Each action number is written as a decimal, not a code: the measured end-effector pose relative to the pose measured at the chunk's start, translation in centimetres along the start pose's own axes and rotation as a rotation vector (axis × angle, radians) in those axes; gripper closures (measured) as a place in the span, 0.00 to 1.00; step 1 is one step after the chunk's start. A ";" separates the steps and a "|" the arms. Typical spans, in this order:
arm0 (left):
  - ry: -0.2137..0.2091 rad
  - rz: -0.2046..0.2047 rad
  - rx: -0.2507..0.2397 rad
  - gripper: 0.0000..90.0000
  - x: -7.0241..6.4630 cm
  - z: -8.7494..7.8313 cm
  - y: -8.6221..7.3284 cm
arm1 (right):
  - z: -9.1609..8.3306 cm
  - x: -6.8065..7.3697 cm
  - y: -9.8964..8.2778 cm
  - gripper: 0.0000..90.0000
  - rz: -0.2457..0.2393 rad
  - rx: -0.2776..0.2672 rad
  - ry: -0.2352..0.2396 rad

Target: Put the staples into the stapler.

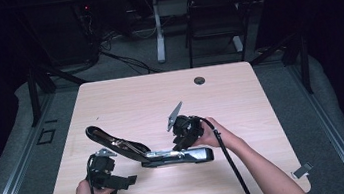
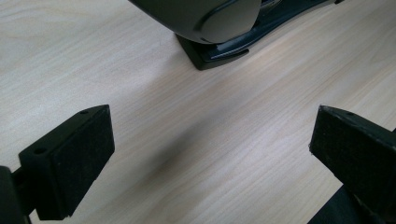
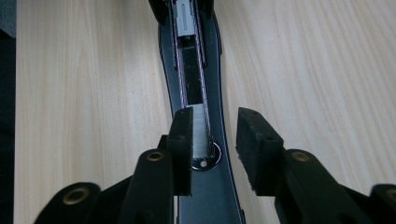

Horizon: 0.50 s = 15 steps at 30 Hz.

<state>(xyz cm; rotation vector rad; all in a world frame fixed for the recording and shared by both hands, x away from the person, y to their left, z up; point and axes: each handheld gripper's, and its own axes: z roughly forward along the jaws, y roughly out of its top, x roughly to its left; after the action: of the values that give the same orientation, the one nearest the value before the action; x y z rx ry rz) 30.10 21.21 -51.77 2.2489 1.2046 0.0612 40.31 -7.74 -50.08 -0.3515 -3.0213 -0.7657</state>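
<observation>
Between the jaws of the right gripper (image 3: 215,149) lies the open metal channel of a black desk stapler (image 3: 194,93), with a short silver block of staples (image 3: 198,133) sitting in the track at its near end. The jaws stand parted: the left pad rests against or just beside the staple block, the right pad is clear of it, so nothing is pinched. From the high view the stapler (image 1: 168,157) sits at about six o'clock on the pale wooden table (image 1: 125,103), its base flat and its black top arm swung up and back toward ten o'clock. The right gripper (image 1: 181,138) hovers over the base's magazine.

Farther out, at eight o'clock, the left gripper (image 1: 120,180) rests low near the table edge, its jaws spread wide over bare wood with nothing between them; the stapler's raised cover (image 2: 205,18) looms at twelve o'clock in its own view.

Judging by this, the staples appear already laid in the track and let go. What seems left is seating them fully and swinging the top arm shut.
</observation>
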 end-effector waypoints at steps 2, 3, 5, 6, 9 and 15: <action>-0.003 -0.003 0.002 0.00 0.0 0.0 0.0 | -0.2 0.1 -0.1 0.69 0.024 -0.015 -0.007; -0.003 -0.005 -0.002 0.00 0.0 0.0 0.0 | -0.3 0.2 -0.1 0.66 0.027 -0.008 -0.015; -0.001 -0.012 -0.008 0.00 0.0 -0.1 0.0 | -0.5 0.3 -0.3 0.63 0.049 -0.016 -0.035; 0.000 -0.013 -0.010 0.00 0.1 -0.1 0.0 | -0.6 0.4 -0.5 0.60 0.055 -0.014 -0.038; 0.002 -0.014 -0.010 0.00 0.1 -0.1 0.0 | -1.1 0.6 -0.9 0.53 0.099 -0.023 -0.054; 0.008 -0.018 -0.015 0.00 0.1 -0.2 0.0 | -2.0 0.7 -2.1 0.39 0.181 -0.025 -0.064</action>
<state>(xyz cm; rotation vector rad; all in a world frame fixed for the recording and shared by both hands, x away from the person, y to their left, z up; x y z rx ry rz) 30.11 21.34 -51.66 2.2263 1.2244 0.0718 39.06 -10.34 -49.26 -0.6521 -2.9851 -0.7932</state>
